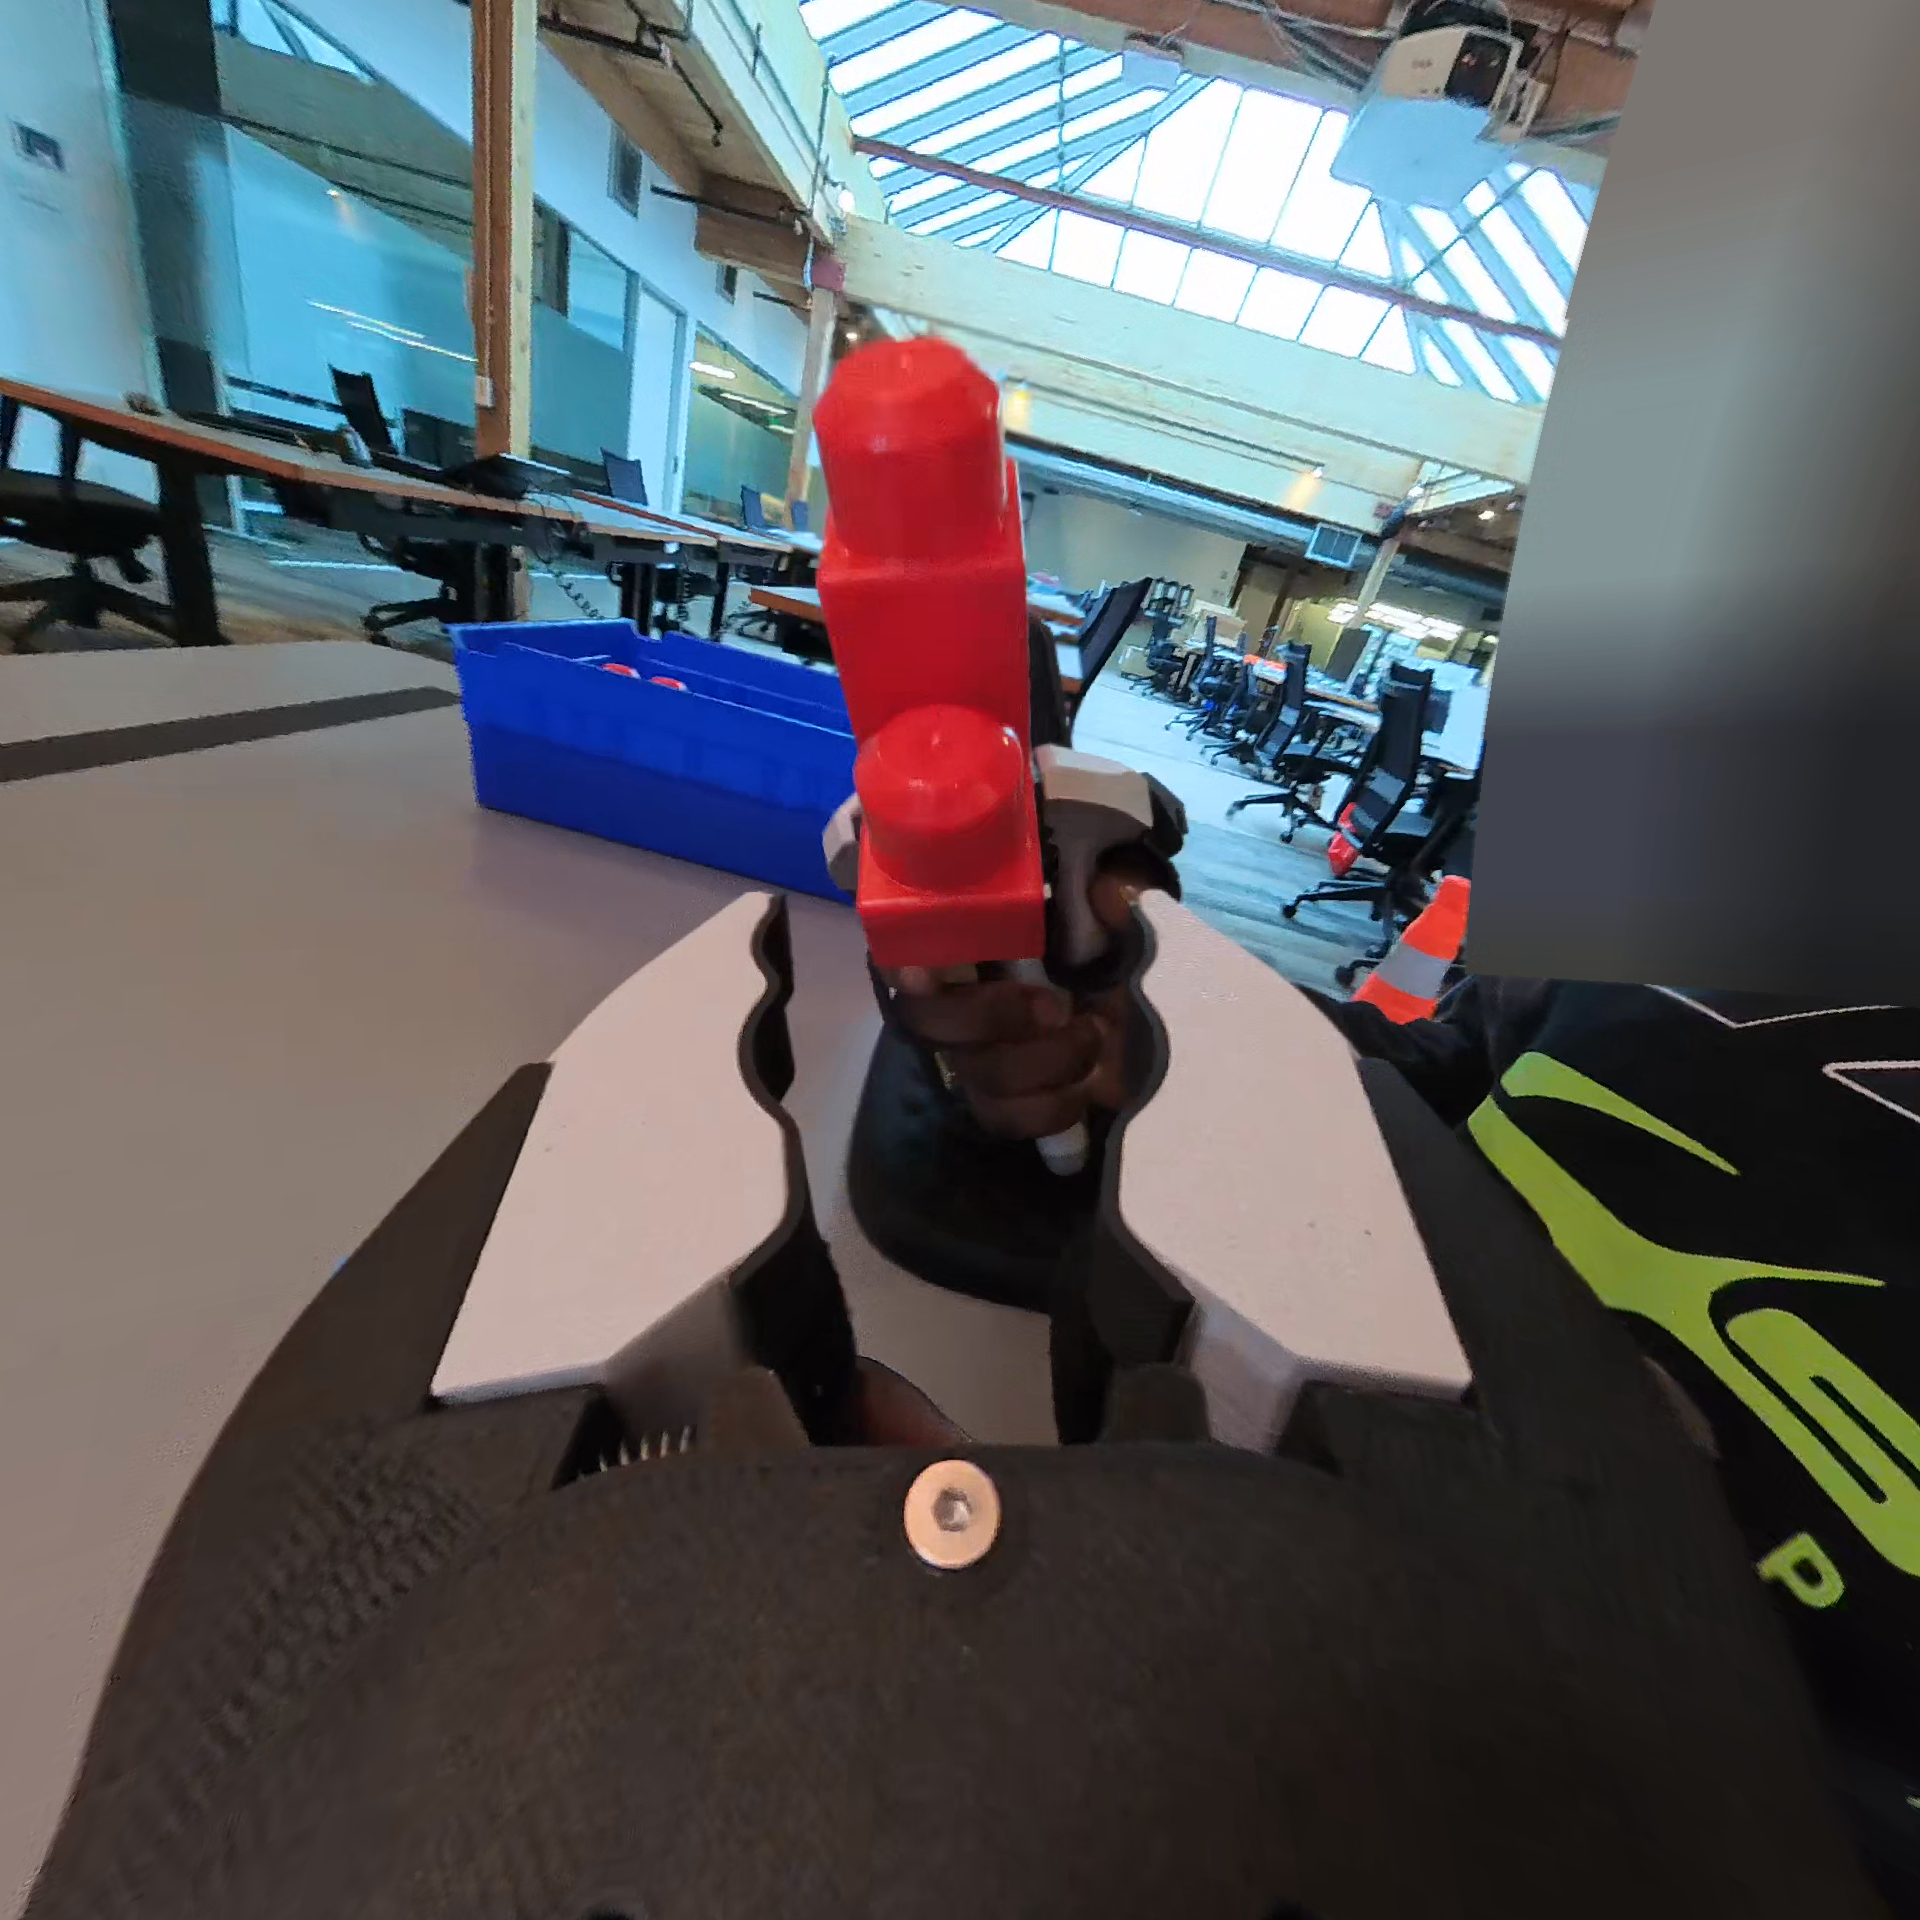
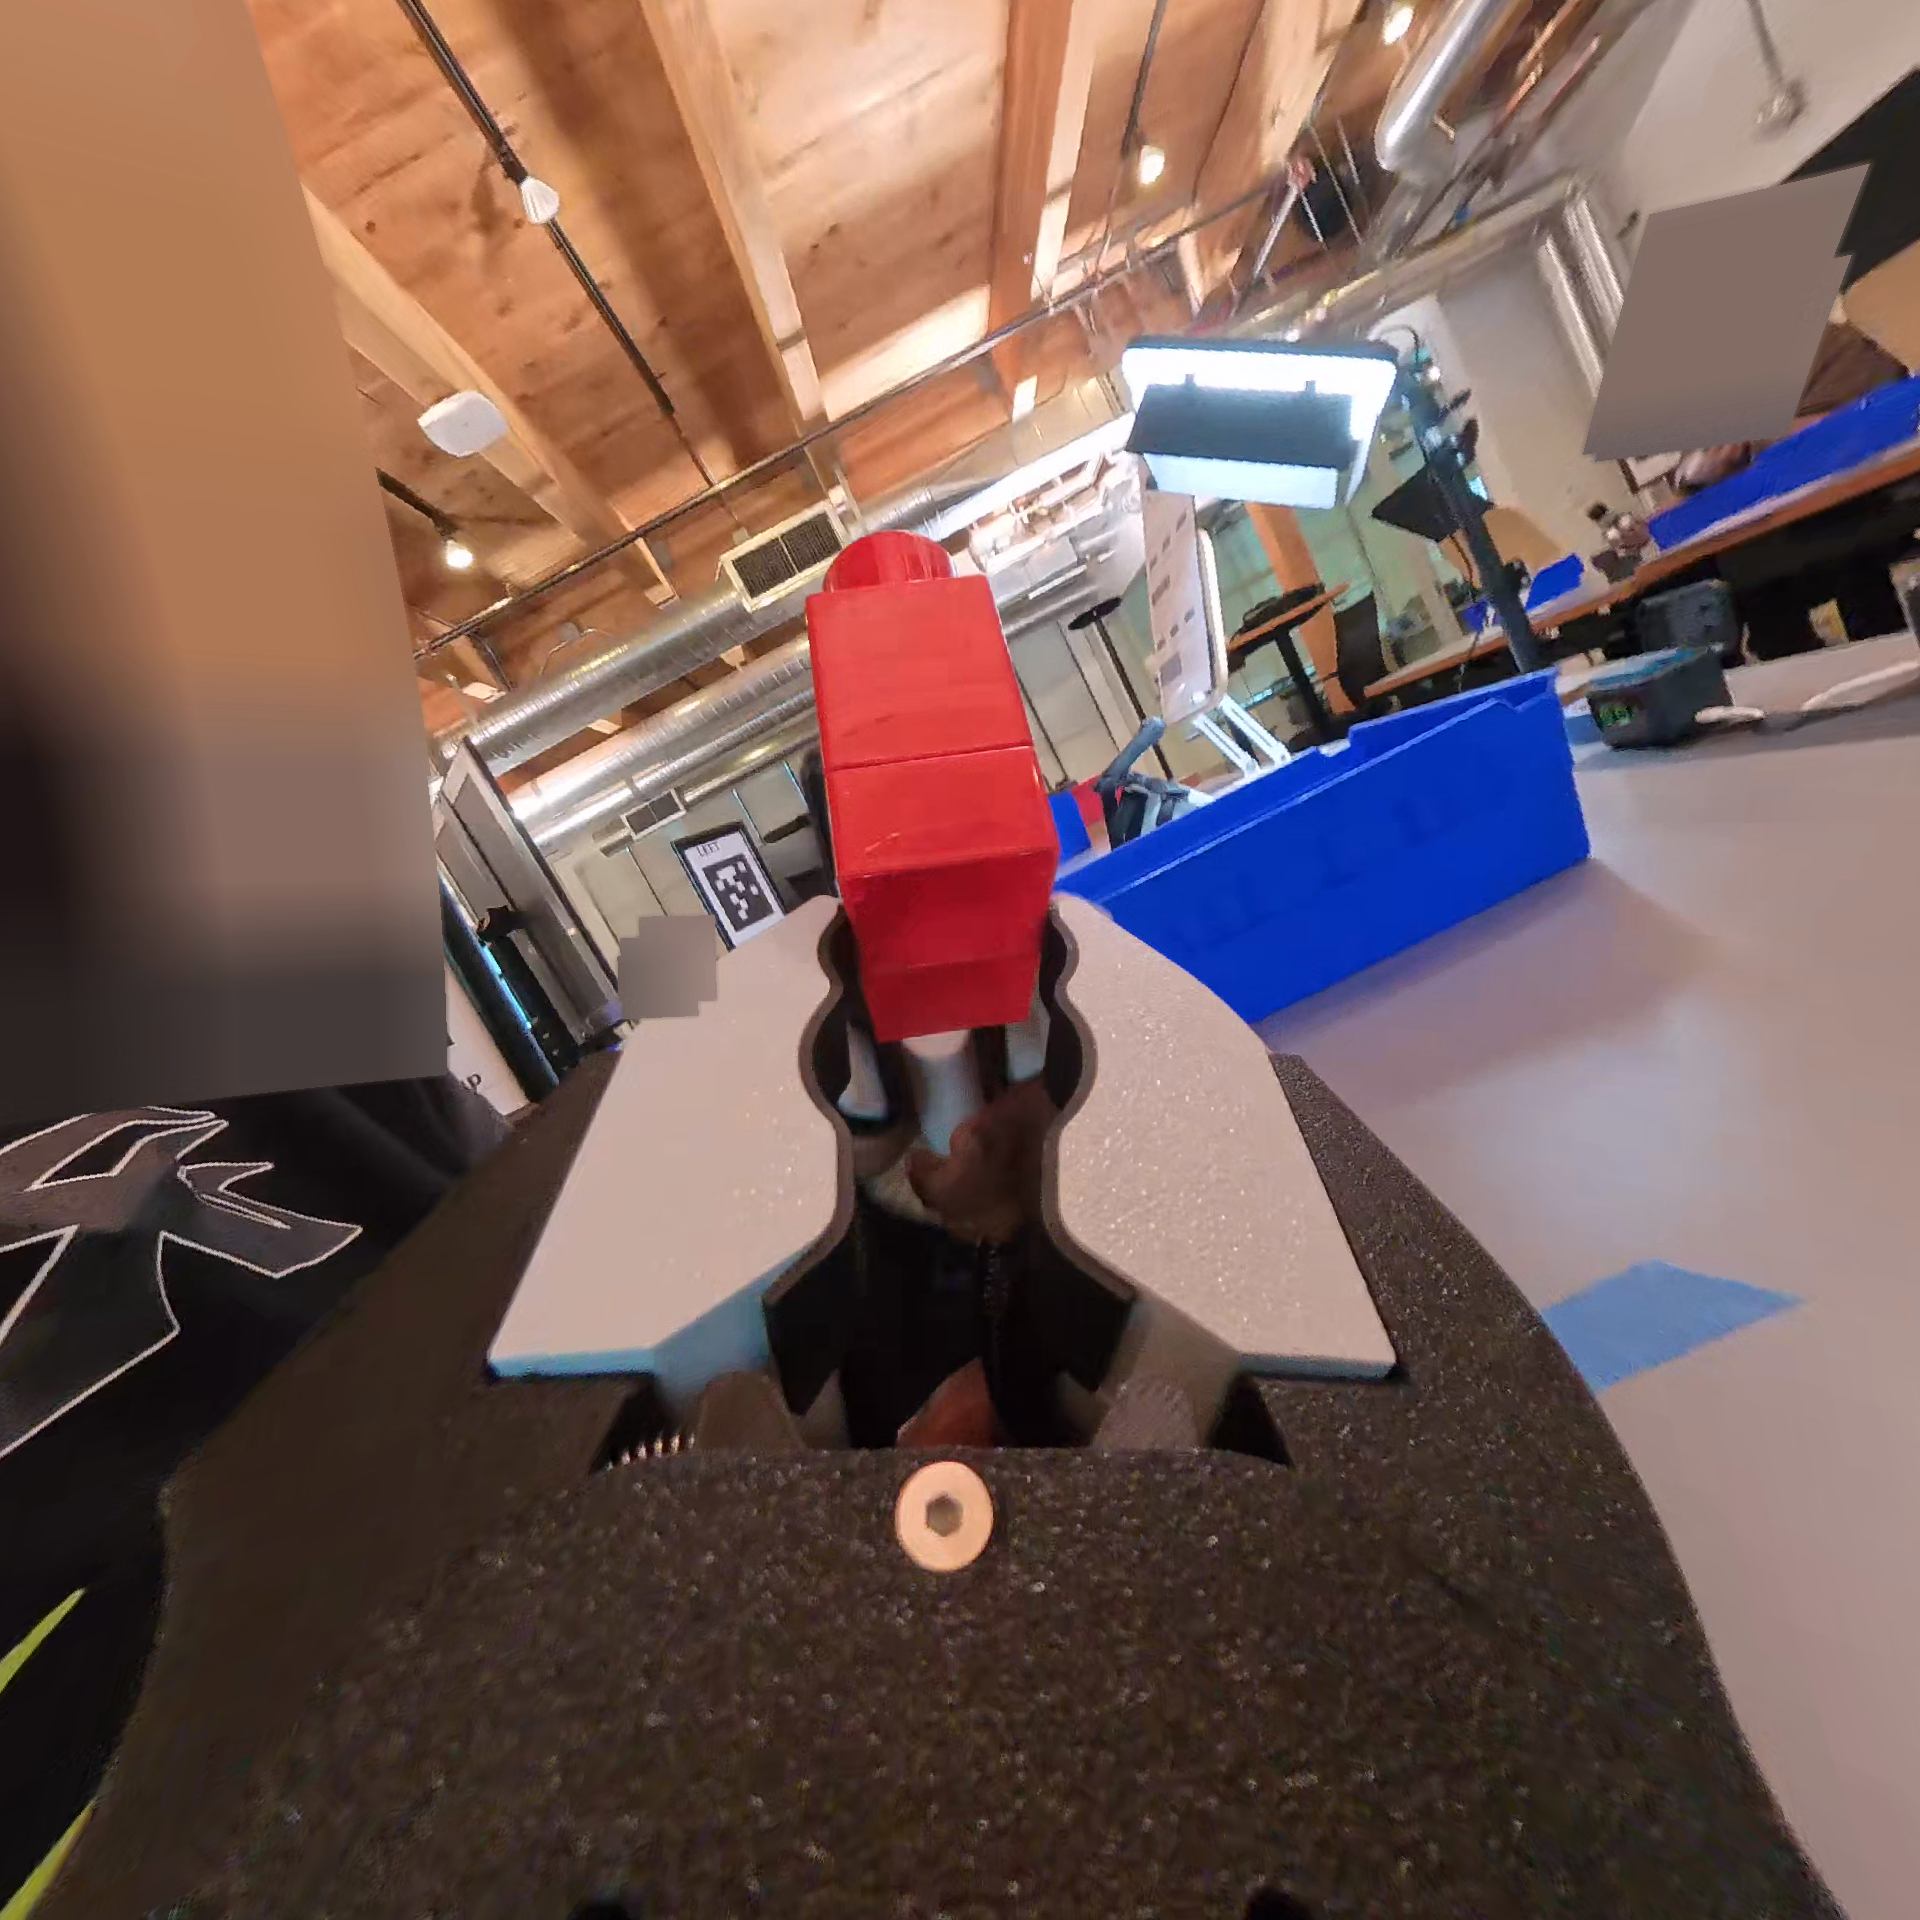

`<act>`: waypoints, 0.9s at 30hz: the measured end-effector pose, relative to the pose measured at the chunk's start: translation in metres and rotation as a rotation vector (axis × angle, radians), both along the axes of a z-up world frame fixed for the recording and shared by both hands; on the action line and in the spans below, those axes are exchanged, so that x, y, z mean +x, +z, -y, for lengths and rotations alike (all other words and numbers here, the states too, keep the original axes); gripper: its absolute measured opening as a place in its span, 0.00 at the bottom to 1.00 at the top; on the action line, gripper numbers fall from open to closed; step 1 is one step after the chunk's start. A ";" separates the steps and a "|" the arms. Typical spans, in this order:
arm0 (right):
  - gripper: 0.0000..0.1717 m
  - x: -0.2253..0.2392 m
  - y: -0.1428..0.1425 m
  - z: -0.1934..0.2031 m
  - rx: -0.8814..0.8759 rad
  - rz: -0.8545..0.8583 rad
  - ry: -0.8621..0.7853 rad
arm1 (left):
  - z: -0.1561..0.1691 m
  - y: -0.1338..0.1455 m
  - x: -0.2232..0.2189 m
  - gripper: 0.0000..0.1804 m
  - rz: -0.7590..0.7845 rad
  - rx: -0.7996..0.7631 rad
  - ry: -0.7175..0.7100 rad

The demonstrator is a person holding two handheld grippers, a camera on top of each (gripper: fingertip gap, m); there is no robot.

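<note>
A stack of big red studded bricks (image 1: 925, 644) stands up in the air above the grey table (image 1: 260, 935). My right gripper (image 2: 948, 925) is shut on the stack's lower end (image 2: 940, 862), with both grey fingertips pressed against its sides. In the left wrist view that gripper's fingers (image 1: 1101, 800) show on either side of the lowest brick, with a hand below them. My left gripper (image 1: 961, 914) faces the stack from close by. Its jaws stand wide apart, with a gap between each pad and the bricks, and it holds nothing.
A blue bin (image 1: 644, 748) sits on the table behind the stack, with red pieces inside; it also shows in the right wrist view (image 2: 1351, 862). Blue tape (image 2: 1662, 1330) marks the table, and a black device (image 2: 1662, 707) stands farther back. A person in a black shirt (image 1: 1662, 1247) is close.
</note>
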State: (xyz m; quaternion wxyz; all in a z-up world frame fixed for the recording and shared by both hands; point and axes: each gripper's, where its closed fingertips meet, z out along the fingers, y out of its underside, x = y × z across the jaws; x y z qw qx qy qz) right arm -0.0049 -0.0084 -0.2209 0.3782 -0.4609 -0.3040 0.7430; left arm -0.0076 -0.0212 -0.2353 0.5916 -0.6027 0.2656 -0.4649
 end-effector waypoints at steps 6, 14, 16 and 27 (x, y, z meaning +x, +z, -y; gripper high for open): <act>0.20 -0.008 -0.003 0.009 0.008 0.004 0.015 | 0.002 0.001 0.001 0.20 0.023 0.030 0.006; 0.33 0.008 -0.014 -0.040 0.237 0.321 -0.377 | -0.037 -0.024 -0.043 0.20 -0.406 0.121 0.538; 0.32 0.007 -0.001 -0.044 0.369 0.389 -0.491 | -0.040 -0.033 -0.042 0.20 -0.545 0.154 0.595; 0.16 -0.019 -0.003 -0.042 0.525 0.565 -0.525 | -0.039 -0.044 -0.031 0.20 -0.674 0.228 0.588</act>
